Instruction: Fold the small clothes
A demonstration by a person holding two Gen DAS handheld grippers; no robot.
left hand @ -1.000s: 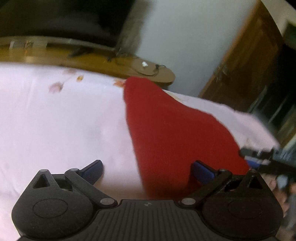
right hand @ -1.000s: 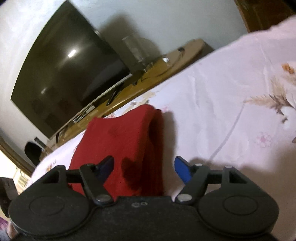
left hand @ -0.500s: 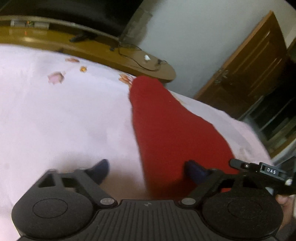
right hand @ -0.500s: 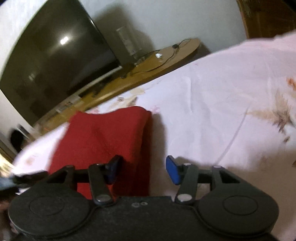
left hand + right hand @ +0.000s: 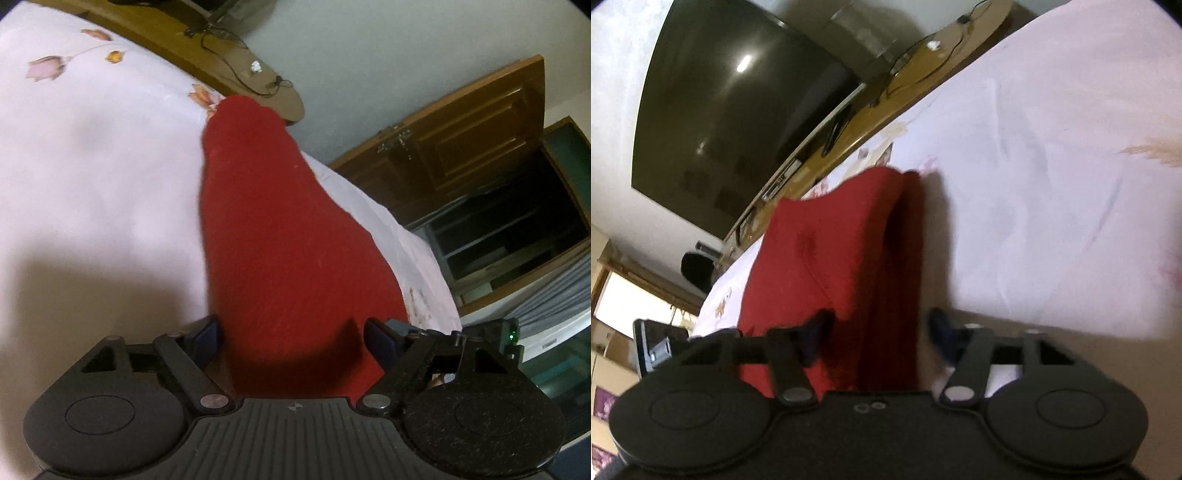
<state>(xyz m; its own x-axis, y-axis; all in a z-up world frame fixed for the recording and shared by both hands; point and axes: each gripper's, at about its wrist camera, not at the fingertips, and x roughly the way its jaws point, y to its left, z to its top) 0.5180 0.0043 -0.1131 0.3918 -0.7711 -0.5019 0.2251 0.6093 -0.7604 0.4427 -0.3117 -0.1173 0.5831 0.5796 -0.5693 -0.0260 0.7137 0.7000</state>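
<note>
A folded red garment point(image 5: 280, 236) lies on the white floral bedsheet point(image 5: 92, 166). My left gripper point(image 5: 295, 338) is open, its blue-padded fingers on either side of the garment's near end. In the right wrist view the red garment point(image 5: 827, 258) shows a thick folded edge on its right side. My right gripper point(image 5: 882, 332) is open, its fingers straddling that folded edge at the near end. The other gripper shows at the right edge of the left wrist view point(image 5: 480, 332) and at the left edge of the right wrist view point(image 5: 657, 347).
A wooden TV bench point(image 5: 229, 62) with cables runs along the bed's far side, with a large dark TV point(image 5: 738, 103) on the wall above. A wooden door point(image 5: 461, 136) and dark shelves point(image 5: 517, 236) stand to the right.
Both grippers have moved closer to the garment's near end and tilted. The fingers now sit around its edges. The garment has not visibly shifted.
</note>
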